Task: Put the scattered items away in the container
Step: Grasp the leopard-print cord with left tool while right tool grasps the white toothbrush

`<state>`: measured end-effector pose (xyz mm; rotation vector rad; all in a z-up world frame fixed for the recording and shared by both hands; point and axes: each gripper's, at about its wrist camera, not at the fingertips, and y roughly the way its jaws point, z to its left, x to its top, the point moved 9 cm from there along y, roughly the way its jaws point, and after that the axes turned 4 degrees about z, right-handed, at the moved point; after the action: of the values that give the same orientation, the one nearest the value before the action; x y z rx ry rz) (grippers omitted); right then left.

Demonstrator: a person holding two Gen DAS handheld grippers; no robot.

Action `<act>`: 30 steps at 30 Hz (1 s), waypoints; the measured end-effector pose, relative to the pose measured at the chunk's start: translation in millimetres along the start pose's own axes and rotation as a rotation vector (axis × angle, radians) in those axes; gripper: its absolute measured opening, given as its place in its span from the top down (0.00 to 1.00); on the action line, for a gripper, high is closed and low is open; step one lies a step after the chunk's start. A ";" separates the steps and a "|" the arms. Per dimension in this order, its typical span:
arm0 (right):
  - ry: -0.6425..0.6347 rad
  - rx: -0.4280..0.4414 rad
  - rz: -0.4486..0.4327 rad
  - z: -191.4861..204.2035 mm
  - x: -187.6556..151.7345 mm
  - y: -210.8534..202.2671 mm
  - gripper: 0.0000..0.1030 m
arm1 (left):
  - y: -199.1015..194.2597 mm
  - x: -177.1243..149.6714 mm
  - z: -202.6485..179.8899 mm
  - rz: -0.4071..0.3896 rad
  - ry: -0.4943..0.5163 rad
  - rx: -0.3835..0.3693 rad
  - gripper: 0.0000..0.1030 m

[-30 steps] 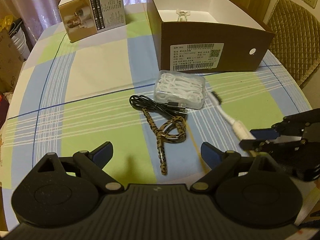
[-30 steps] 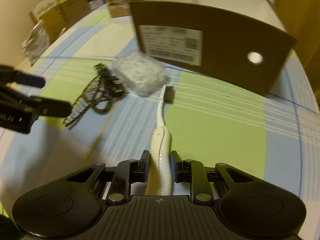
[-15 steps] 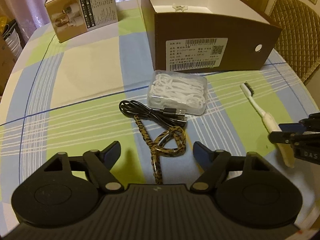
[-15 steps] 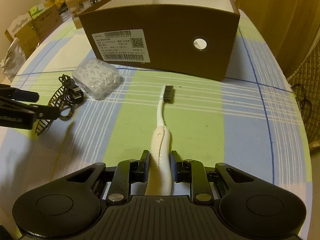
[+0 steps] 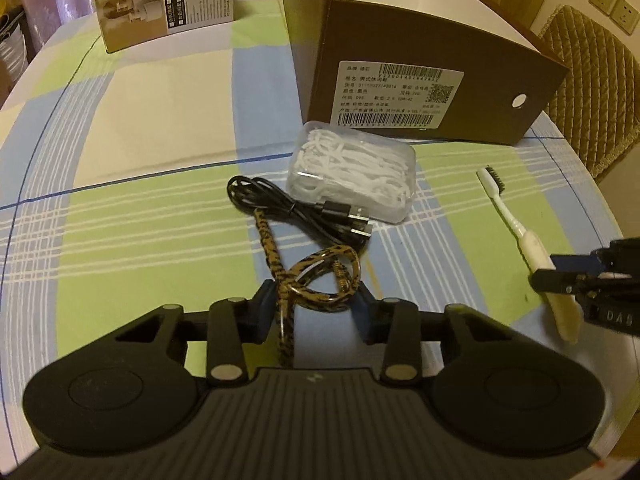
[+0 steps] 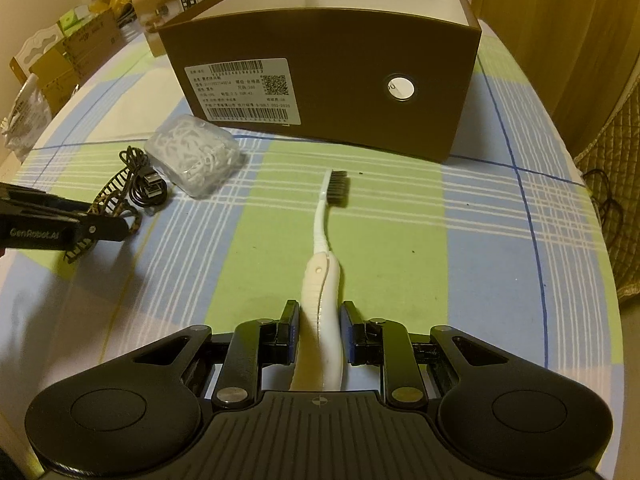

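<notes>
The brown cardboard box (image 5: 420, 80) stands open at the back of the checked tablecloth. In front of it lie a clear case of white floss picks (image 5: 352, 176) and a coiled black USB cable (image 5: 304, 212). My left gripper (image 5: 316, 304) has its jaws drawn in against both sides of the loop of a leopard-print strap (image 5: 320, 276), low over the cloth. My right gripper (image 6: 320, 320) is shut on the handle of a white toothbrush (image 6: 320, 232). Its dark bristles point toward the box (image 6: 340, 80), and the brush hangs just above the cloth.
A small printed carton (image 5: 160, 0) sits at the back left of the table. A quilted chair (image 5: 588, 80) stands past the right edge, and stacked boxes (image 6: 60, 56) sit beyond the left edge. The round table edge curves close on the right.
My left gripper moved forward over the leopard-print strap and its jaws drew in around the loop. The right gripper, still holding the toothbrush, carried it to the right, away from the floss case.
</notes>
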<state>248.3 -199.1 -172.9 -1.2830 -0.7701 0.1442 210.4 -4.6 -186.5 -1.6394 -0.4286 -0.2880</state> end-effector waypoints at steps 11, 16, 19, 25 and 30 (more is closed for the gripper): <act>0.004 0.023 0.035 -7.2 -18.4 -10.4 0.82 | -25.6 -50.2 4.4 0.047 -0.005 -0.039 0.67; 0.003 0.035 0.051 -9.6 -28.4 -15.8 0.81 | -29.3 -56.4 -0.4 0.031 -0.008 -0.022 0.61; 0.011 0.042 0.048 -10.0 -29.1 -15.9 0.78 | -25.9 -51.1 -0.8 0.016 -0.019 -0.002 0.49; -0.002 0.018 0.022 -7.7 -23.0 -11.3 0.50 | -19.2 -43.6 -2.4 -0.014 0.031 0.046 0.54; -0.021 -0.008 -0.005 -5.1 -14.7 -3.1 0.50 | -18.3 -42.2 -2.4 -0.026 0.059 0.055 0.58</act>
<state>239.3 -211.6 -176.9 -1.2892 -0.7928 0.1514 164.8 -10.1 -188.0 -1.5690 -0.4100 -0.3402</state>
